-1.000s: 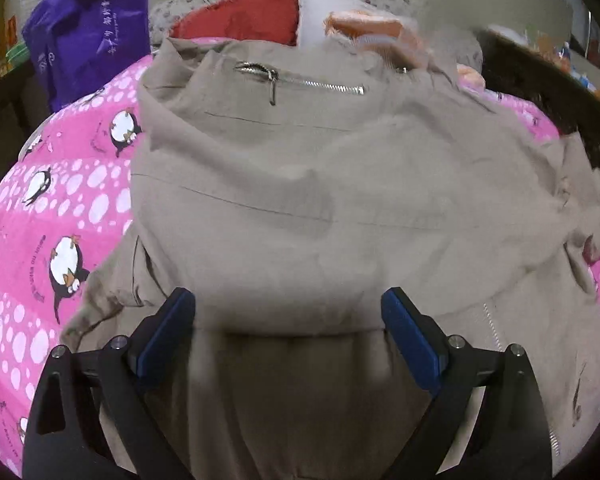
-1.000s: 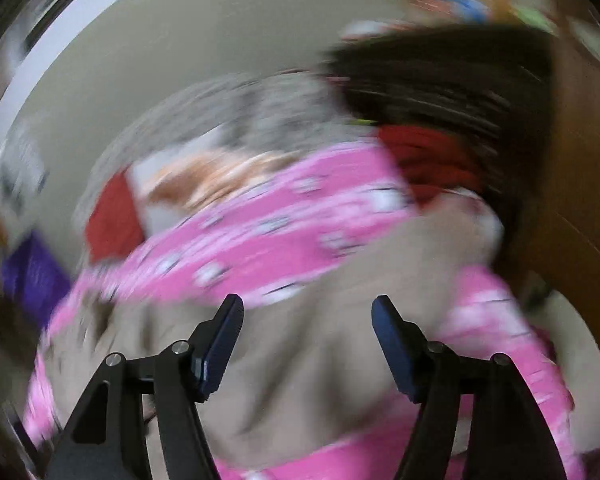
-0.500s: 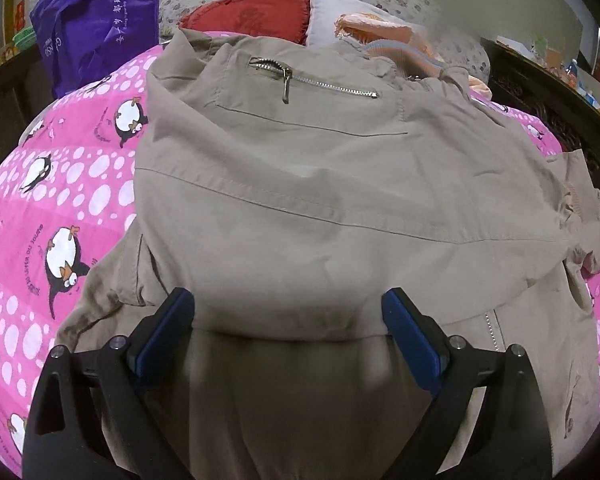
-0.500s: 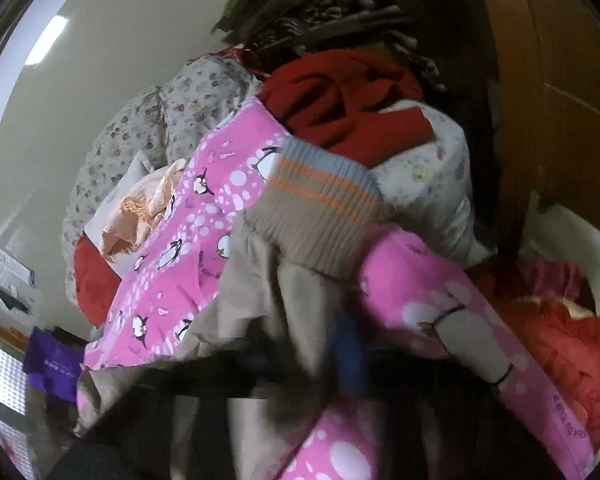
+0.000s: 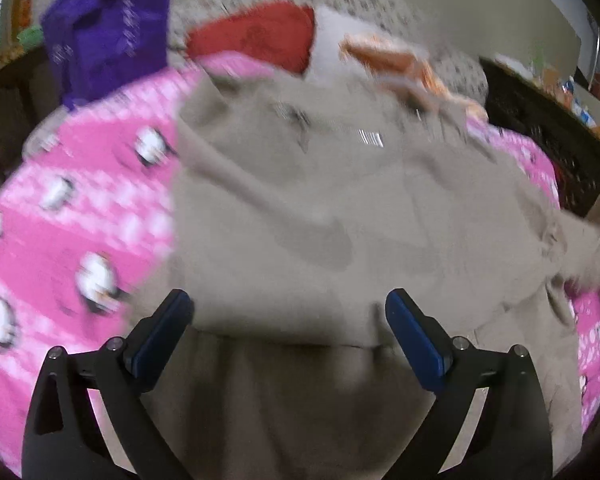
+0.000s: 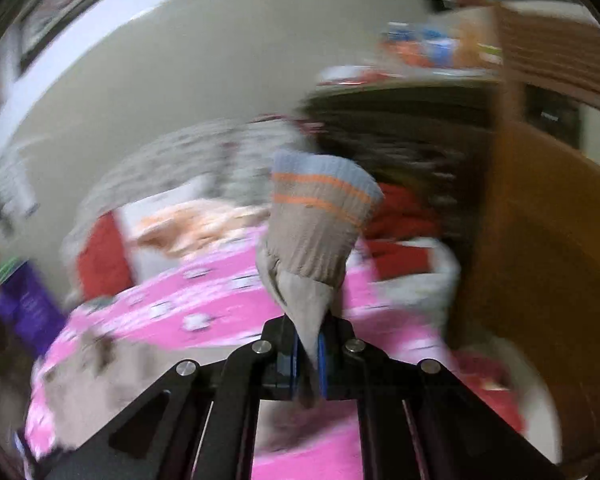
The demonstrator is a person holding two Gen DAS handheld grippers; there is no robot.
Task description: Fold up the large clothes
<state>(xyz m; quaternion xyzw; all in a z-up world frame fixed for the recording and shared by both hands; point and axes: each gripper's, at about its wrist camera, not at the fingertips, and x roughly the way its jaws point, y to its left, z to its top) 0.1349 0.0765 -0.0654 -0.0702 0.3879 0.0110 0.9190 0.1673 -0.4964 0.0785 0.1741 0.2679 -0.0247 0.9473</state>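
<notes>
A: Beige jacket (image 5: 300, 220) lies spread on the pink penguin quilt (image 5: 80, 208), body toward the pillows. Your right gripper (image 6: 307, 354) has just closed and pinches the sleeve behind the striped cuff (image 6: 320, 208), which stands up past the jaws.

B: And my left?

A: Your left gripper (image 5: 288, 332) is spread wide above the hem, with nothing between its pads. It touches no cloth that I can see.

B: How do I do the fold well?

A: I'd carry the sleeve across the body low and flat, so the cloth doesn't drag the jacket askew. Use the left to pin the body near the fold line. Lay the cuff inside the jacket's outline before you let go.

B: Any containers to mind?

A: Only the purple bag (image 5: 108, 36) standing beyond the quilt's far left corner; what's inside it I can't tell, as both views are blurred.
</notes>
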